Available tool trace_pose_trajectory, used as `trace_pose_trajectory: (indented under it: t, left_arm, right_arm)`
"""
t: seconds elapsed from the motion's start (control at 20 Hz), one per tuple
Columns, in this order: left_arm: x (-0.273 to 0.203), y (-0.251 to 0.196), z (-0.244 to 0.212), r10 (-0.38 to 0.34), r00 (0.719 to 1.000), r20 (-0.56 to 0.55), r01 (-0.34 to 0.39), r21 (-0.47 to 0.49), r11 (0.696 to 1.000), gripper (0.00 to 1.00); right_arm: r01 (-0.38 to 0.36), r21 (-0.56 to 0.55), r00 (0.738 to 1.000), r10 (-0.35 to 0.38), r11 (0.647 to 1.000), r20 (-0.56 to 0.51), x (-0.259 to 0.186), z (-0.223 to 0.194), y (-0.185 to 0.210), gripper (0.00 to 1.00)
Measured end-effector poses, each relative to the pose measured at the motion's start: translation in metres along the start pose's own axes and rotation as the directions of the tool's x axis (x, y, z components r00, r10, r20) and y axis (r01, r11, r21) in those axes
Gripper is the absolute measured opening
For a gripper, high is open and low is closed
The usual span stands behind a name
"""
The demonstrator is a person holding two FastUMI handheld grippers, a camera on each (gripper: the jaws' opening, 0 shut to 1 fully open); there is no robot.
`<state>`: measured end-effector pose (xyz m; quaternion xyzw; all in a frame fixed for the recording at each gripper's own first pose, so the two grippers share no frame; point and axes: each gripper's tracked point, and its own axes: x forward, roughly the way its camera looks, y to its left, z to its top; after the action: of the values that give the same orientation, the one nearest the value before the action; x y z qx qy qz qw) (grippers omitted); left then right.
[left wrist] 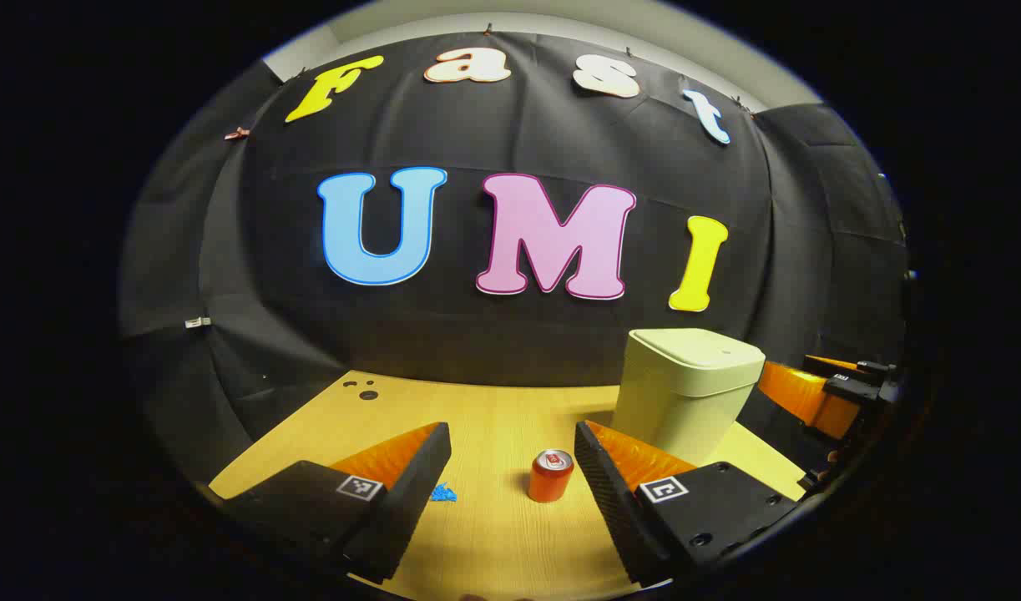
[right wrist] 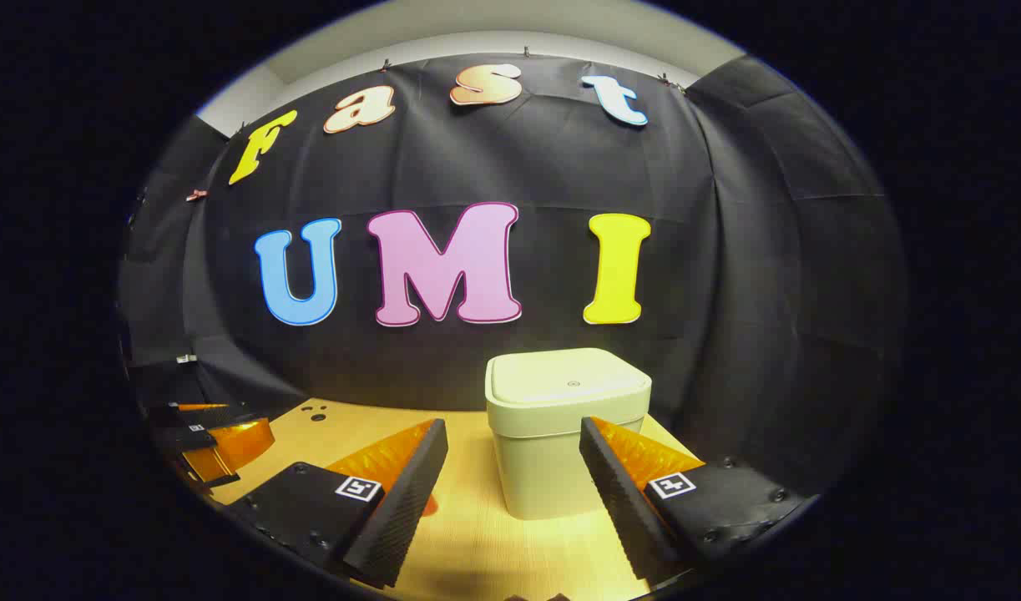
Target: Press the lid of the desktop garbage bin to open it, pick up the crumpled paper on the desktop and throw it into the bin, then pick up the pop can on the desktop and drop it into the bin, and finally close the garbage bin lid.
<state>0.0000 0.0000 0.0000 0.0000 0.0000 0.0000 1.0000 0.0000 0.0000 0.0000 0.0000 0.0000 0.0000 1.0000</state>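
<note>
In the left gripper view a red pop can (left wrist: 551, 476) stands upright on the wooden table (left wrist: 493, 409), just inside my right finger. A small blue crumpled paper (left wrist: 443, 493) lies beside my left finger. My left gripper (left wrist: 510, 446) is open and holds nothing. The pale green bin (left wrist: 685, 392) stands at the right with its lid down. In the right gripper view the bin (right wrist: 552, 467) is straight ahead, lid (right wrist: 567, 382) shut. My right gripper (right wrist: 513, 442) is open in front of it, apart from it.
The right gripper (left wrist: 827, 392) shows past the bin at the far right of the left gripper view. The left gripper (right wrist: 214, 438) shows at the left edge of the right gripper view. Small holes (left wrist: 364, 391) mark the table's far left corner. The black cloth wall stands behind the table.
</note>
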Motion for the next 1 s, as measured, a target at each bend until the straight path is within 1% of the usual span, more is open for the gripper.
trace_pose_trajectory:
  t: [0.15, 0.25, 0.35, 0.55, 0.8, 0.9, 1.0]
  left_arm:
    - [0.001, -0.011, -0.001, -0.034, 0.999, 0.006, 0.034, -0.016, 0.999, 0.96]
    - [0.000, -0.018, -0.004, -0.051, 0.999, -0.004, 0.051, -0.009, 0.999, 0.96]
    - [-0.002, -0.019, 0.001, -0.056, 0.998, 0.009, 0.056, 0.002, 0.998, 0.96]
    - [-0.004, -0.017, 0.001, -0.051, 0.999, 0.014, 0.051, 0.010, 0.999, 0.96]
    - [-0.004, -0.011, -0.005, -0.022, 1.000, -0.002, 0.022, 0.000, 1.000, 0.96]
    - [-0.004, -0.012, -0.010, -0.019, 1.000, -0.007, 0.019, -0.002, 1.000, 0.96]
    - [-0.003, -0.010, -0.011, -0.005, 1.000, -0.009, 0.005, 0.011, 1.000, 0.96]
  right_arm:
    - [-0.021, -0.017, 1.000, 0.021, 1.000, 0.005, -0.003, 0.001, 0.004, 1.00]
    - [-0.036, -0.032, 0.999, 0.036, 0.999, -0.005, -0.003, -0.003, 0.007, 1.00]
    - [-0.044, -0.040, 0.999, 0.044, 0.998, -0.012, -0.004, -0.005, 0.010, 1.00]
    - [-0.056, -0.040, 0.998, 0.055, 0.998, -0.021, -0.005, -0.006, 0.013, 1.00]
    - [-0.063, -0.057, 0.998, 0.062, 0.996, -0.015, -0.008, -0.004, 0.011, 1.00]
    - [-0.053, -0.058, 0.999, 0.053, 0.997, -0.010, -0.008, -0.004, 0.006, 0.99]
    - [-0.028, -0.054, 0.999, 0.027, 0.998, -0.018, -0.008, -0.008, -0.004, 0.99]
